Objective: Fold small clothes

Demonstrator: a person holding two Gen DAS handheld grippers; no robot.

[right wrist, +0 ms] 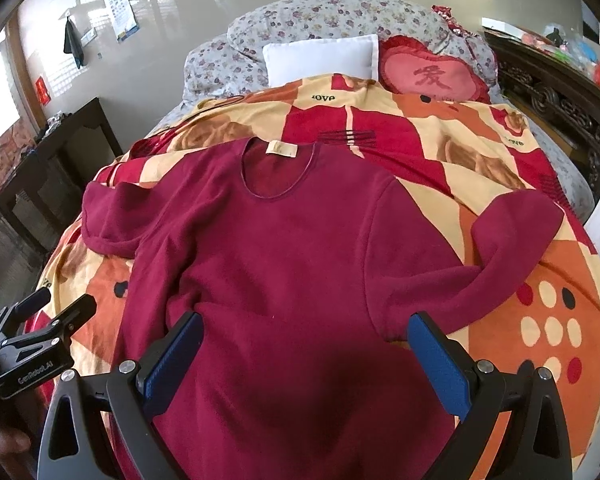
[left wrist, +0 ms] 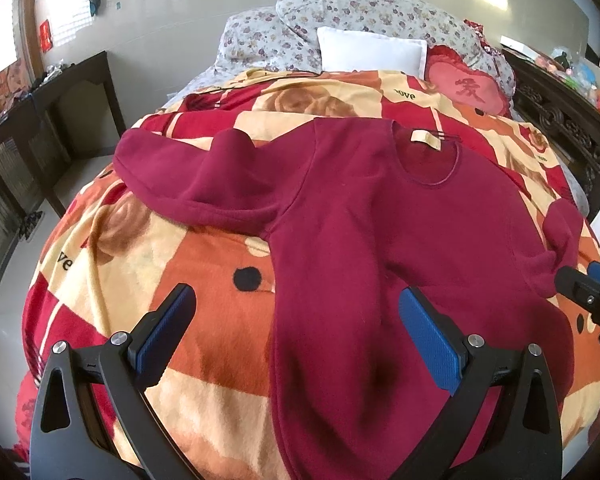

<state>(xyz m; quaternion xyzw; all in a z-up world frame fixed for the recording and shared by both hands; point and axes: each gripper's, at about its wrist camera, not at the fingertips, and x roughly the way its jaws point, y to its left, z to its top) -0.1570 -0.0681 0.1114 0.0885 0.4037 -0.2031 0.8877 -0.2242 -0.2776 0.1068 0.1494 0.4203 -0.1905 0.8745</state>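
A maroon top (right wrist: 284, 248) lies flat on the bed's blanket (right wrist: 540, 320), collar at 12 o'clock, sleeves out toward 9 and 3. The left gripper (left wrist: 296, 332) and right gripper (right wrist: 304, 356) hover over its hem, jaws wide apart, holding nothing.

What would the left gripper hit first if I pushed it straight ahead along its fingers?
Most likely the maroon shirt: the open left gripper points at its left side panel, near the armpit. Depth is unclear, but nothing else shows in between.

Fleecy matt sweater (right wrist: 284, 248) on plush blanket (right wrist: 540, 320); glossy wall (left wrist: 172, 24)
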